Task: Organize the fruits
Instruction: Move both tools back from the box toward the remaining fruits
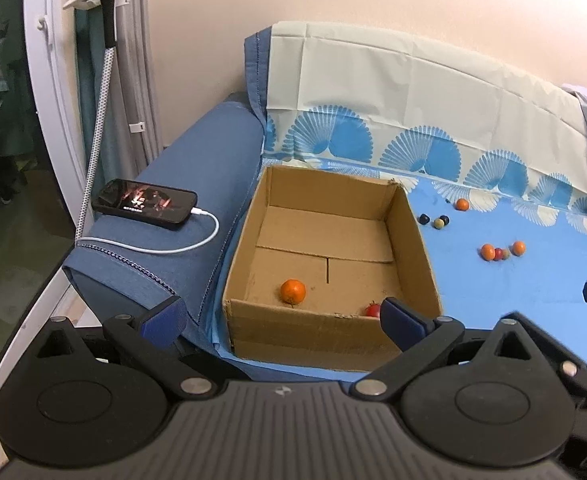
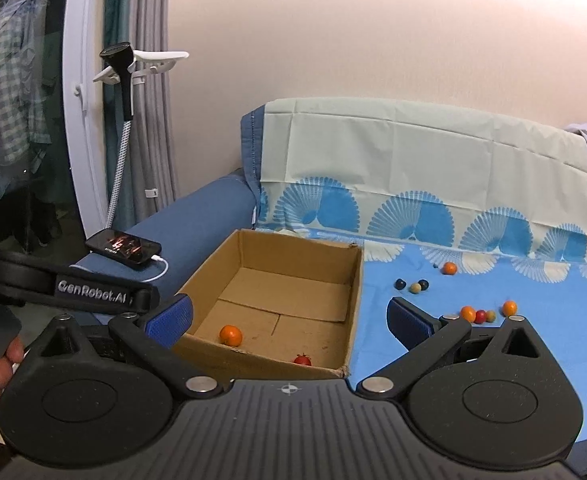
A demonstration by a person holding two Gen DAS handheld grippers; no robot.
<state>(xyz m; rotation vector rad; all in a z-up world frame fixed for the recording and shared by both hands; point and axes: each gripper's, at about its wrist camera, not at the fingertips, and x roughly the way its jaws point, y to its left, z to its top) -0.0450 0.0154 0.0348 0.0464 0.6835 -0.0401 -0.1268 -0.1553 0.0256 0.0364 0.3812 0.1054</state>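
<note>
Judging from the layout, most fruit was still found loose on the blue cloth (image 2: 473, 360) at the right of both frames, while only an orange (image 2: 230, 335) and a small red fruit (image 2: 302, 359) were seen inside the cardboard box (image 2: 355, 280). Both the left gripper (image 1: 281, 318) and right gripper (image 2: 289, 322) were held empty with jaws wide apart. A small round fruit could be nudged and sent rolling across the cloth, or be squeezed out if it were pinched off-centre.
</note>
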